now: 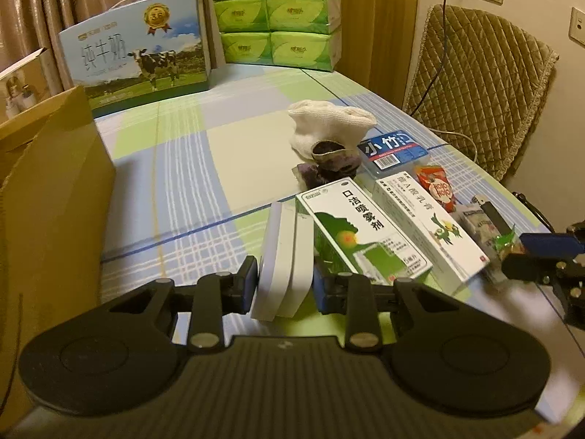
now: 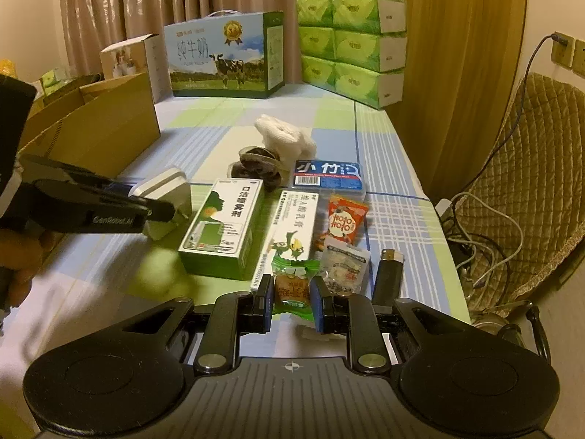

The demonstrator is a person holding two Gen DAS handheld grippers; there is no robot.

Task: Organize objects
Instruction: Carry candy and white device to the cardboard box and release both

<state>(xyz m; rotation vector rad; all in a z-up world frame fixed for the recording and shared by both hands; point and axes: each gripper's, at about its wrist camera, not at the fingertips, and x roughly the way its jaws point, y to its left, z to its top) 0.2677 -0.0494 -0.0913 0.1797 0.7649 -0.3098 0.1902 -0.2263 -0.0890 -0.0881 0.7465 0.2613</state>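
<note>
Curtained room, checked blue-green tablecloth (image 1: 190, 146); left gripper (image 1: 283, 285) is clamped on a white rounded plastic case (image 1: 283, 259) at lower centre; right gripper (image 2: 292, 301) is closed on a green-wrapped snack (image 2: 292, 285).

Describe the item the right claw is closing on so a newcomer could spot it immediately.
Start at the plaid blue-and-green tablecloth and find the row of small goods at its near edge. Between the right claw pads sits a small green-wrapped snack packet. Unlike the neighbouring black lighter and long white medicine box, it's crinkly green plastic.

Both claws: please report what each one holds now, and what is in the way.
Left claw shut on white box. Right claw shut on green candy. Green carton lies close beside white box.
</note>
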